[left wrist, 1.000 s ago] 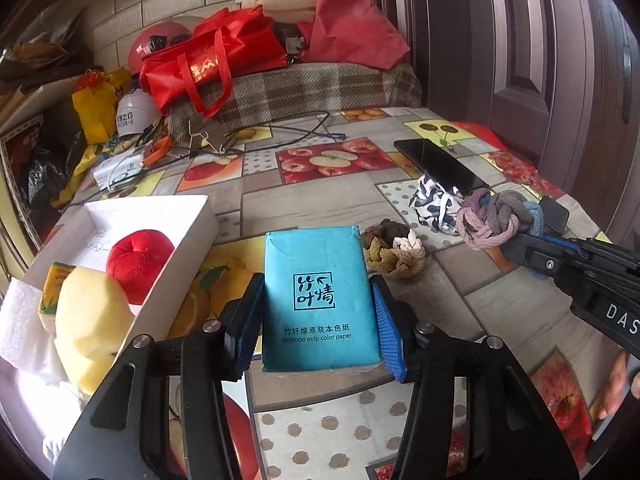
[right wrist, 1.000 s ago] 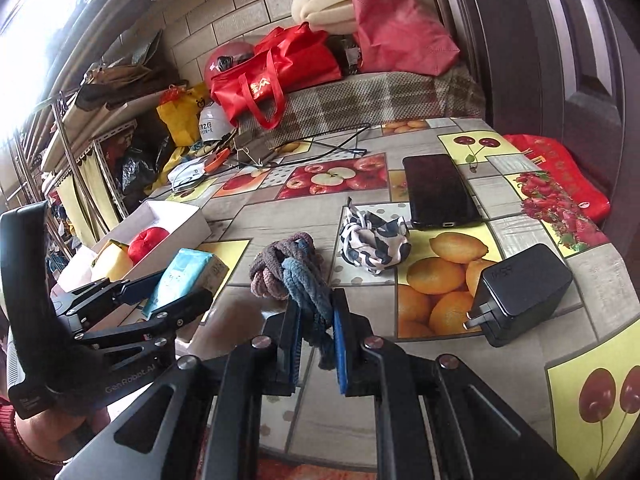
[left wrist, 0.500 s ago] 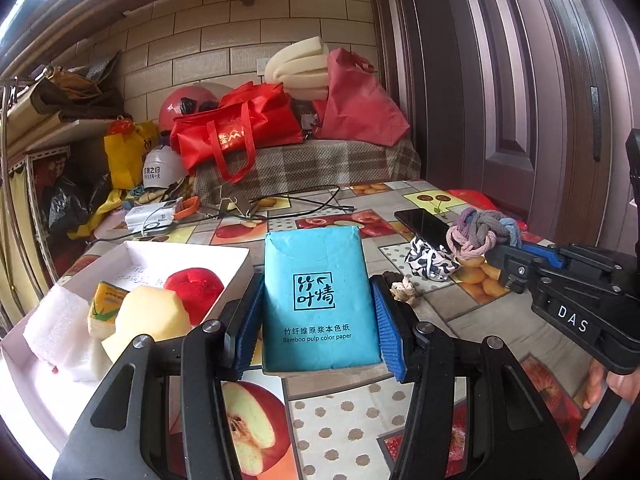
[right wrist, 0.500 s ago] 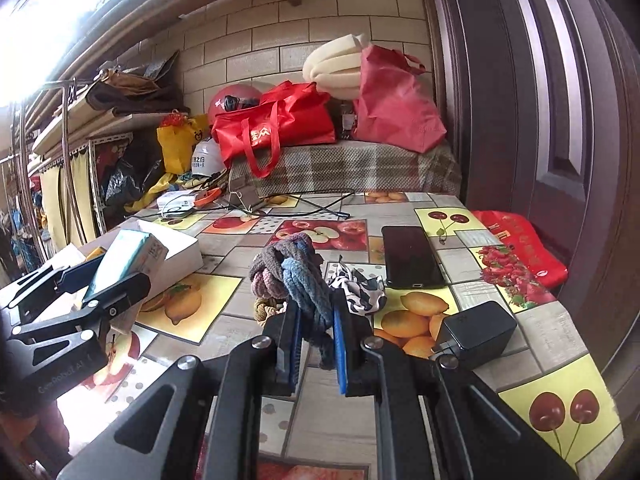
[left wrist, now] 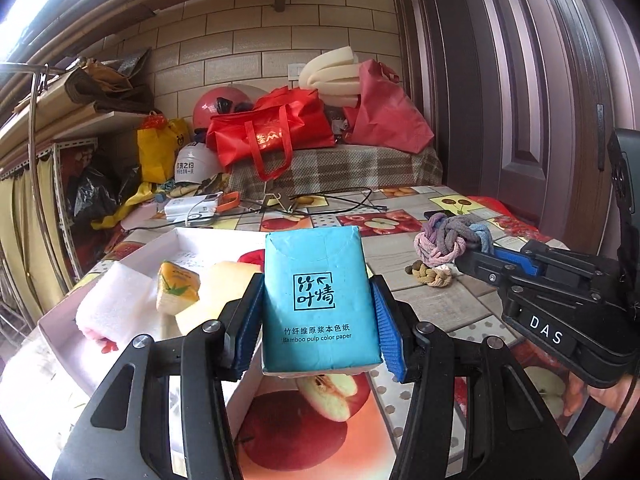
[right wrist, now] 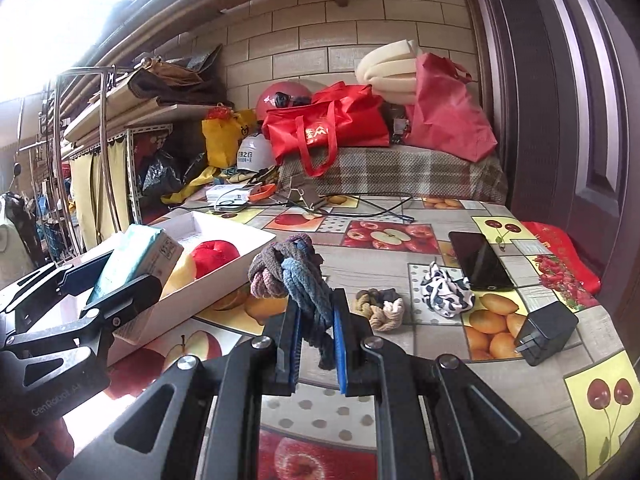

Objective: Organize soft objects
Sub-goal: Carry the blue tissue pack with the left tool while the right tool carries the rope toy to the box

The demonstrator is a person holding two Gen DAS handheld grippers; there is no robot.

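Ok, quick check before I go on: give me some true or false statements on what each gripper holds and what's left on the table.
1. The left gripper is shut on the blue tissue pack. True.
2. The right gripper is open and holds nothing. False: it is shut on the braided rope knot, held clear of the table.
3. A red plush apple lies in the white box. True.
4. The tan braided scrunchie is already in the box. False: it lies on the table, beside the black-and-white scrunchie.
5. The phone lies face up on the table. True.
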